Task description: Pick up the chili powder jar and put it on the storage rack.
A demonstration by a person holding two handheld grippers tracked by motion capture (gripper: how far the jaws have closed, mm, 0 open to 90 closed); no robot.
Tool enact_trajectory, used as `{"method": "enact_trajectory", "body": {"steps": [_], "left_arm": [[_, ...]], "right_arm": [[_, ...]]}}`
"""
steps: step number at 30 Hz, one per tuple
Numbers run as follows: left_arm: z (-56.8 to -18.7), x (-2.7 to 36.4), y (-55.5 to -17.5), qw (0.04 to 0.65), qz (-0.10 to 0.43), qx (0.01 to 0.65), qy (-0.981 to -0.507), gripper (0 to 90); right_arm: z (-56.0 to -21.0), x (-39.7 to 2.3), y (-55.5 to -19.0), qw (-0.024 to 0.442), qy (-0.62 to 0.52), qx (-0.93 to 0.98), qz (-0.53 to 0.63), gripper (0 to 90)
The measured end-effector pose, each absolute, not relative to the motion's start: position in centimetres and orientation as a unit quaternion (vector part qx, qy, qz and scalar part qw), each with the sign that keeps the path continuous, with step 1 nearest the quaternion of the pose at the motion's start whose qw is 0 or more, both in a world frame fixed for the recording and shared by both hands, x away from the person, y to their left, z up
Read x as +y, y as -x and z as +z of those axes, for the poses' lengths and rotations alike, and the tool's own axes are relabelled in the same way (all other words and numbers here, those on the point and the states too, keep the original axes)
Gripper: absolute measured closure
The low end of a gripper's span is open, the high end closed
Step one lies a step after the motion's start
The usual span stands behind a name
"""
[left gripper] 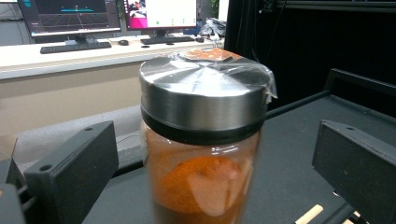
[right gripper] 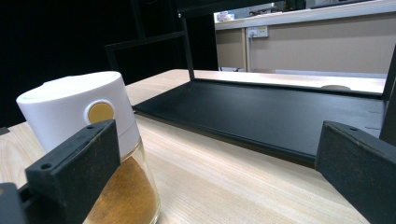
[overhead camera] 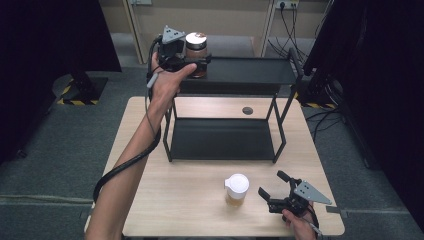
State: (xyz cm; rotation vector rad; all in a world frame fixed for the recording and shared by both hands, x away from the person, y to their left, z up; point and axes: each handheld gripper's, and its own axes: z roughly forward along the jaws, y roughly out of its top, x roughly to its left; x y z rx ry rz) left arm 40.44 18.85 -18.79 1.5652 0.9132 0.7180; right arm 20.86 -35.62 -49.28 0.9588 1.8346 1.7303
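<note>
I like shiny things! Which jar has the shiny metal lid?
The spice jar on the rack's top shelf, between the left hand-held gripper's jaws. The jar on the table has a white plastic lid.

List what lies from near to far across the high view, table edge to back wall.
Right claw → white-capped jar → lower shelf → top shelf → left claw at the steel-lidded jar.

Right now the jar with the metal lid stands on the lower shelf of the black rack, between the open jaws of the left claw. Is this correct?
Not quite. The jar with the metal lid stands on the top shelf of the black rack, not the lower one, as the high view shows. It does sit between the open jaws of the left claw.
</note>
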Motion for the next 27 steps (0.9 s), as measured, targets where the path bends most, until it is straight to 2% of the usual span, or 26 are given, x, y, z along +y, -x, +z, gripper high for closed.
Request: {"method": "enact_trajectory", "body": {"steps": [27], "left_arm": [[-21.6, 19.7, -36.9, 0.586, 0.292, 0.357, -0.666, 0.2]], "right_arm": [[-49.2, -35.6, -20.8, 0.222, -0.346, 0.663, 0.626, 0.5]]}}
